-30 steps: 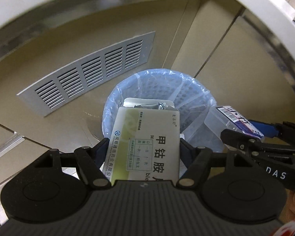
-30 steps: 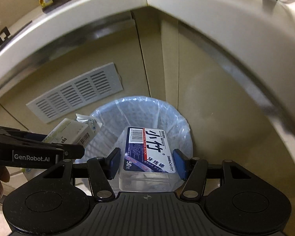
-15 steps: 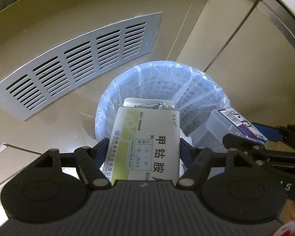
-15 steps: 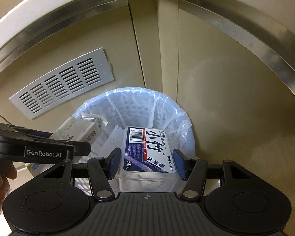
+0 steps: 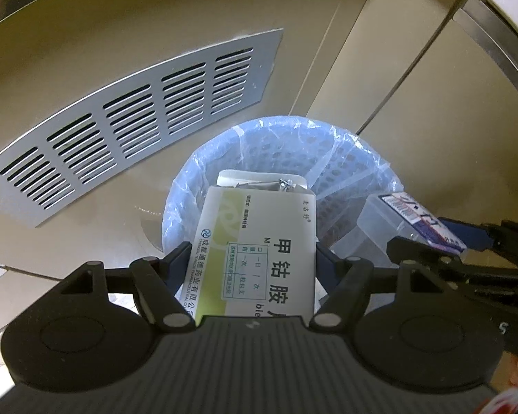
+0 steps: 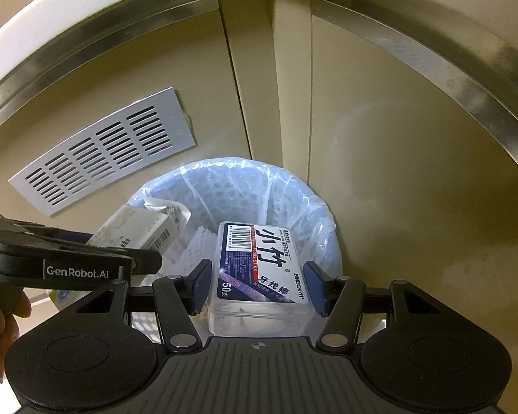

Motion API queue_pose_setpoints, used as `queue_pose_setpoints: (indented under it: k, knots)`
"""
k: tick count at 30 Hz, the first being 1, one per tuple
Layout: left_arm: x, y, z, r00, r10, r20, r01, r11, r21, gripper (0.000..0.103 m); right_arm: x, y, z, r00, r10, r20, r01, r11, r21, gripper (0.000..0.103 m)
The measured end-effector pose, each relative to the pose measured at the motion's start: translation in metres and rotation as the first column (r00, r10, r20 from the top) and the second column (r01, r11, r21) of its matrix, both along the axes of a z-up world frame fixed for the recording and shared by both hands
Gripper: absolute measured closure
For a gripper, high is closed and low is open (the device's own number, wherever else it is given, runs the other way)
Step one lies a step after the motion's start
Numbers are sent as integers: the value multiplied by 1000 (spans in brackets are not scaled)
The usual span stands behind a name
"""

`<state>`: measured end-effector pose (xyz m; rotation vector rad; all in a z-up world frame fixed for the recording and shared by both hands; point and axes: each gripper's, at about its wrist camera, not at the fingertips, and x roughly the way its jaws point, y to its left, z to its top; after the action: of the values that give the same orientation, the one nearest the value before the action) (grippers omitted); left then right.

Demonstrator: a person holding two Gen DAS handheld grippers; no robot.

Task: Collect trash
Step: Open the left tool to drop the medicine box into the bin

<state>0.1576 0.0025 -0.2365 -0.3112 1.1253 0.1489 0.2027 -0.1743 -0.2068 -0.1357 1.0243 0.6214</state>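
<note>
Beige cabinet corner, lined bin [image 5: 345,158], left gripper [image 5: 252,262] angled down clamping medicine box [image 5: 259,248], right gripper [image 6: 259,286] likewise clamping floss box [image 6: 259,269].

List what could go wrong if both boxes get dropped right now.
The medicine box has its end open with a foil blister showing; it may spill out. The floss stick box hangs nearer the lined bin's front rim and may clip it. The left gripper and right gripper sit close together and may collide.
</note>
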Motion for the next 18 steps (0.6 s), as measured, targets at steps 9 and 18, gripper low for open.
queue_pose_setpoints:
  k: [9,18]
  knots:
    - [-2,-3,6,999,-2,35,2,1000,7,23,0,-3,2,1000,-4,-7,4,1000,5,46]
    - [-22,6,19,999,31,24,-31,999,13,24,0,0,3,1000,4,-11,-4,1000,15,46]
